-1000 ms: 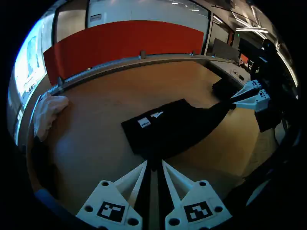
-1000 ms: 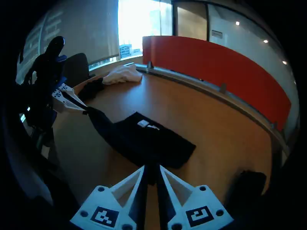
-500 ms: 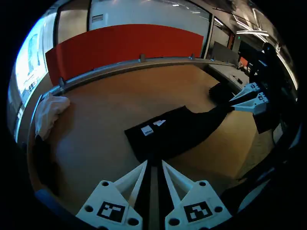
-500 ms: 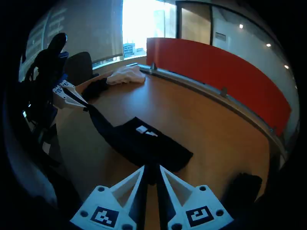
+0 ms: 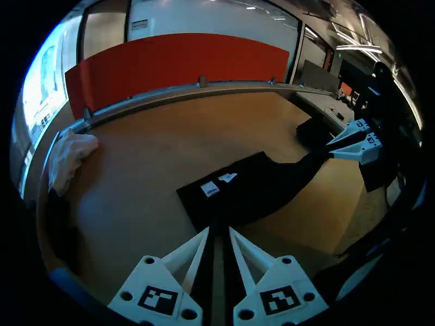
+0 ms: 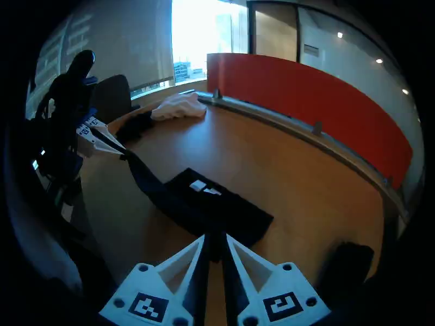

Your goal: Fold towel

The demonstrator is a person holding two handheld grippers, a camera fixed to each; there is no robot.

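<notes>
The black towel [image 5: 255, 185] lies mid-frame on the bench [image 5: 163, 136]. The left tongs [image 5: 218, 239] and right tongs [image 6: 215, 242] each pinch 1 corner tight, holding that edge up, likely so it can fold over.

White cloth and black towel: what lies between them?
Only bare tabletop between white cloth and black towel, seen in the left gripper view.

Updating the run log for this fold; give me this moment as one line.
left gripper: shut on black towel corner | right gripper: shut on other corner | middle rests on table
</notes>
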